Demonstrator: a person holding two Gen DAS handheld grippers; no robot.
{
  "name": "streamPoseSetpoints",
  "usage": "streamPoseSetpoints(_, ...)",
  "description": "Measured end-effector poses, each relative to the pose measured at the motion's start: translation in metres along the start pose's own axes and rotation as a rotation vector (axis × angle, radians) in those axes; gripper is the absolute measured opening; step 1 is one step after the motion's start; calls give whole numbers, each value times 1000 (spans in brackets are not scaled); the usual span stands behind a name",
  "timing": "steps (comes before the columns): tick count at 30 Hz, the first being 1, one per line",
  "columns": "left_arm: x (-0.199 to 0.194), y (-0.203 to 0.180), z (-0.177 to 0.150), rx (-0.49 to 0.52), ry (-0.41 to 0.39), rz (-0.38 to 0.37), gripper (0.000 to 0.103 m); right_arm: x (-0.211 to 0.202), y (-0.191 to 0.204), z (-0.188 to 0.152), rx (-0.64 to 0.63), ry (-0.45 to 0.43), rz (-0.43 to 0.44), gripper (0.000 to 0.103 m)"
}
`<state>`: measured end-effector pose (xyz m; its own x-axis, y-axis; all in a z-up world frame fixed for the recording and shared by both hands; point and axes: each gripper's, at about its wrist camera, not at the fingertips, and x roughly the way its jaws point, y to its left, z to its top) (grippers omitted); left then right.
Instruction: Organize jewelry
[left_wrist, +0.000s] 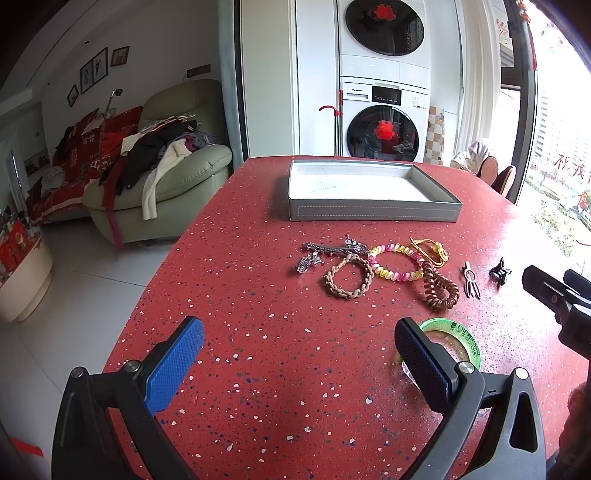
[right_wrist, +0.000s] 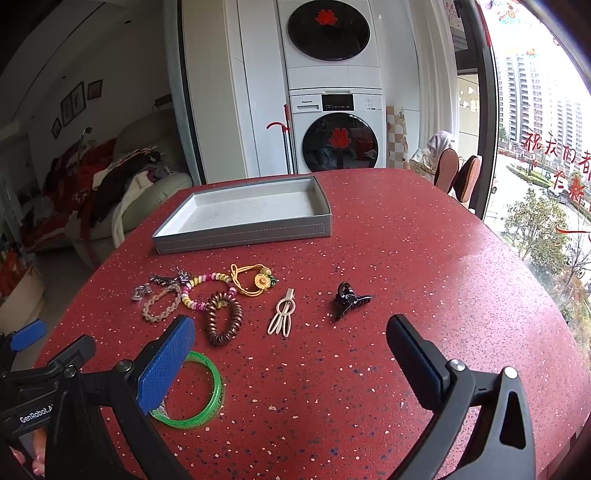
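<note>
Both of my grippers hang above the red speckled table (left_wrist: 258, 332), and both are spread wide with nothing between the fingers — the left gripper (left_wrist: 299, 347) low in the left wrist view, the right gripper (right_wrist: 290, 350) low in the right wrist view.

The grey tray (right_wrist: 243, 234) sits toward the far side of the table, upper middle of the left view and upper left of centre in the right view; I see nothing in it. The jewelry lies in a loose cluster nearer to me than the tray. In the right view, from left to right: a silver charm piece (right_wrist: 153, 284), a braided bracelet (right_wrist: 162, 304), a pink and yellow beaded bracelet (right_wrist: 208, 290), a brown coil hair tie (right_wrist: 223, 319), a yellow cord with a flower (right_wrist: 255, 282), a beige hair clip (right_wrist: 282, 314) and, well apart, a black claw clip (right_wrist: 349, 301). A green bangle (right_wrist: 207, 395) lies closest — partly hidden behind my right gripper's left finger.
</note>
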<state>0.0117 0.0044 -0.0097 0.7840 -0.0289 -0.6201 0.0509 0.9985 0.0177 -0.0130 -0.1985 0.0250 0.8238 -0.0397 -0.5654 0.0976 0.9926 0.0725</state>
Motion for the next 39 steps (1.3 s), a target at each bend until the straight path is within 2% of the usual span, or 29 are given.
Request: streamPoseSetpoints(39, 1, 5, -2, 0, 6, 0, 103, 0, 1, -1, 0, 2, 4, 103)
